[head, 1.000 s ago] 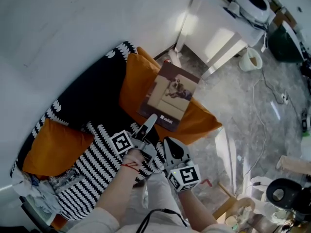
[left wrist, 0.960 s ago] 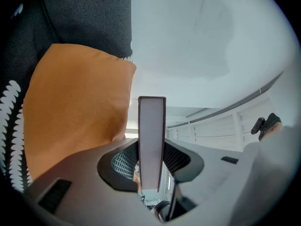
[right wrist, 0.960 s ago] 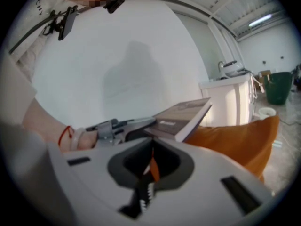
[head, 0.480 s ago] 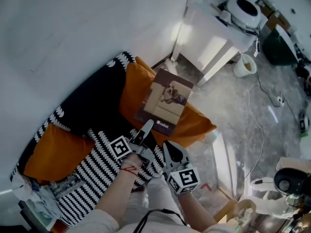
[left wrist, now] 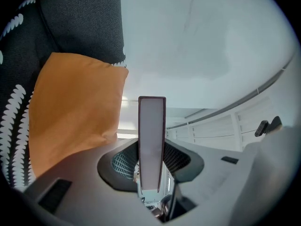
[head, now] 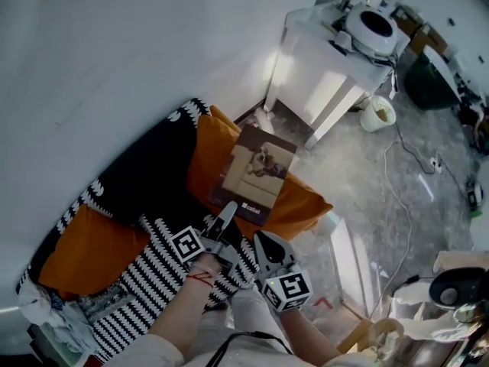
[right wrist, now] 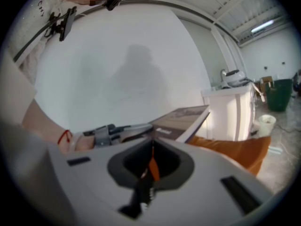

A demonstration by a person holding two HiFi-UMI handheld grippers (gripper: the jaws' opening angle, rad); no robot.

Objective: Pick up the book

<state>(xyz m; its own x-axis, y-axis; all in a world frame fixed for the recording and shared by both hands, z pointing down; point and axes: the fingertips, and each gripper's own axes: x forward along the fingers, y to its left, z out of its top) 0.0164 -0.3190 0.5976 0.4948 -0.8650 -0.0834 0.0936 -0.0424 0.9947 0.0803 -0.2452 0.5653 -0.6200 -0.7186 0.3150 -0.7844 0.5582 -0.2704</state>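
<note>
Found head view bright and evenly lit, with blown-out glare on white side table [head: 325, 82] and pale bright patches on grey floor [head: 382, 167]. Noted soft shadow of a person on white wall [right wrist: 136, 76] in right gripper view. Recorded strong fisheye bending and black corners in both gripper views; found nearest foreground blurred there.

Living-room corner, pretty much: sofa [head: 145, 167], orange cushions [head: 92, 243], white side table [head: 321, 71], cables [head: 416, 153] trailing over marble floor [head: 359, 182].
</note>
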